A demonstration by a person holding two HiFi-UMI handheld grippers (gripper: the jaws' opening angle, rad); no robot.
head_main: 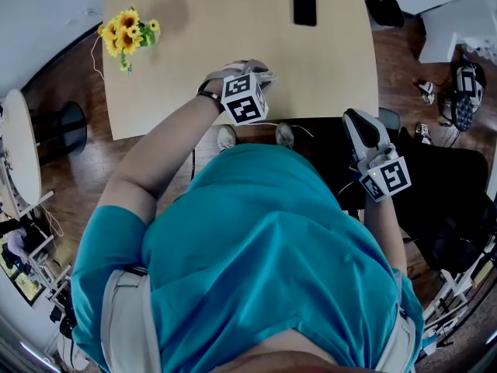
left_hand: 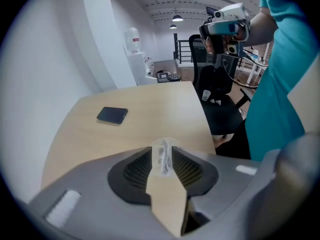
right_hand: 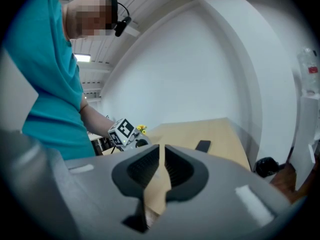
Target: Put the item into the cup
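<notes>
The left gripper [left_hand: 163,148] has its fingers parted around a clear packet [left_hand: 163,157]; the right gripper [right_hand: 162,149] is clenched, empty. Close squarely before lifting.

Table [head_main: 233,37]: showing plain pale tan wood
Phone [head_main: 304,5]: lying there in solid black
Flowers [head_main: 126,33]: glowing yellow with dark centres, over green leaves
Shirt [head_main: 256,247]: showing plain teal
Trousers [head_main: 124,317]: showing light beige
Left gripper [left_hand: 163,153]: showing a grey shell with black ribbed pads [left_hand: 138,165]
Right gripper [right_hand: 162,156]: wearing the same grey and black
Marker cubes [head_main: 245,99]: carrying black square patterns on white faces
Packet [left_hand: 163,160]: looking clear, with whitish bits inside
Chair [head_main: 435,185]: sitting in black
Floor [head_main: 85,162]: showing reddish-brown planks
Wall [right_hand: 200,74]: standing plain white
</notes>
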